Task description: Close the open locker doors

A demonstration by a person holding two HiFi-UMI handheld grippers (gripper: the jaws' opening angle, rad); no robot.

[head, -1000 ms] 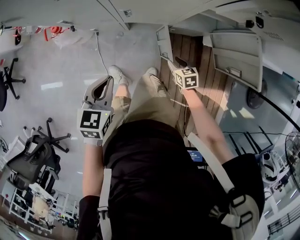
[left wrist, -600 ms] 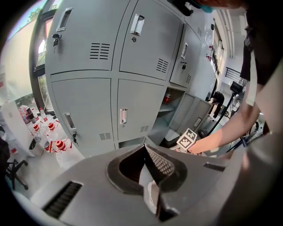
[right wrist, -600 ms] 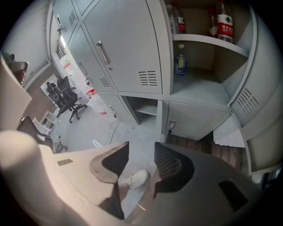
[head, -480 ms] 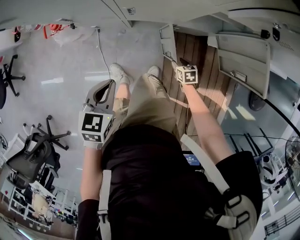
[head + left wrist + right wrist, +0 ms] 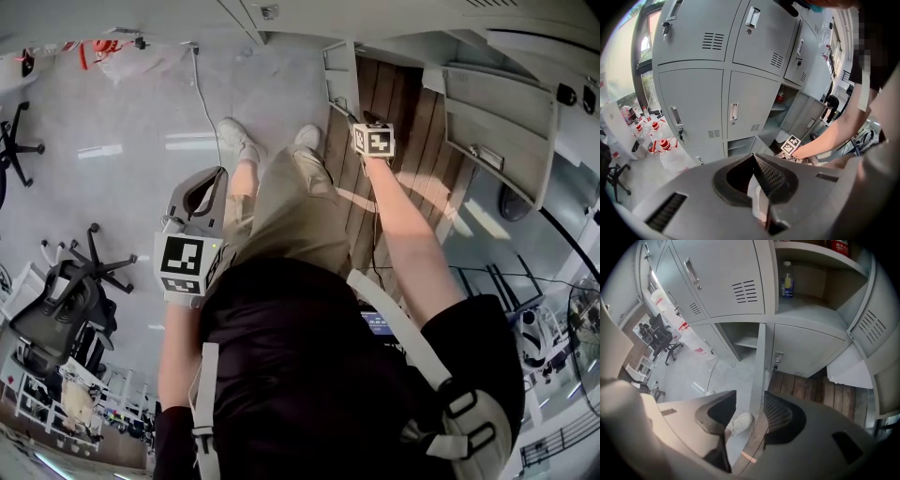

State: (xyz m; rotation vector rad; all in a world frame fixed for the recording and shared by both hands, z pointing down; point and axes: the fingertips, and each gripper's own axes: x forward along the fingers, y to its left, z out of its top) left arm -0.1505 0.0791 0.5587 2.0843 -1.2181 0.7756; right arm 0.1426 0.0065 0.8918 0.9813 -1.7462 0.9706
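Low at the foot of the grey steel locker bank [image 5: 717, 282], a narrow grey metal door [image 5: 761, 362] is seen swung open. It is presented edge-on and upright, straight ahead of the right gripper [image 5: 750, 397], which is the nearer one. Its jaws are held moderately apart, with that edge lined up in the gap but apparently untouched. The left gripper [image 5: 753, 157], tips together and empty, is held beside the leg, well apart. On the yellow-labelled plastic bottle [image 5: 787, 284] shelved above, no writing can be read.
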